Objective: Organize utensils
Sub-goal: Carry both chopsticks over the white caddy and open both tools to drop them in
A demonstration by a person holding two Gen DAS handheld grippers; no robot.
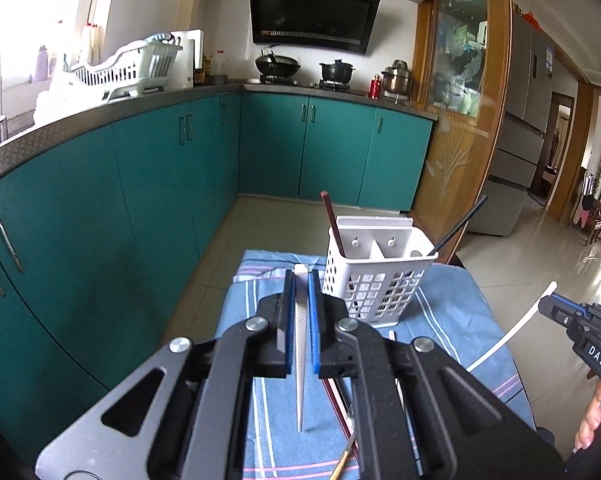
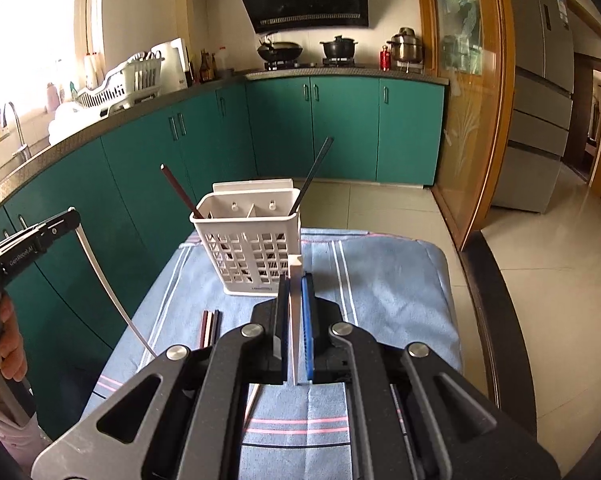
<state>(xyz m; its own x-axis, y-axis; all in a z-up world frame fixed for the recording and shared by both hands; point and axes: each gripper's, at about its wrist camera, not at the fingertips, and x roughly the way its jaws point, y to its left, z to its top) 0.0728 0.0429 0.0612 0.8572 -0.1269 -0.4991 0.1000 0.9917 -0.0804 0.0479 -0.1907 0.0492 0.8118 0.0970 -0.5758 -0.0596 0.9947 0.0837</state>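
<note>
A white perforated utensil holder (image 1: 374,276) (image 2: 249,246) with two compartments stands on a blue striped cloth. A dark red chopstick (image 1: 332,220) (image 2: 182,190) leans in its left compartment and a black chopstick (image 1: 458,226) (image 2: 312,174) in its right. My left gripper (image 1: 301,280) is shut on a white chopstick (image 1: 301,344), held above the cloth, left of the holder. It also shows in the right wrist view (image 2: 66,220) with its chopstick (image 2: 108,284). My right gripper (image 2: 295,280) is shut on another white chopstick (image 2: 295,312), just before the holder; it shows in the left wrist view (image 1: 548,304).
Several more chopsticks (image 2: 210,328) (image 1: 344,408) lie on the cloth (image 2: 388,280) between the grippers. The small table drops off to tiled floor on all sides. Teal cabinets (image 1: 140,184) and a counter run along the left and back.
</note>
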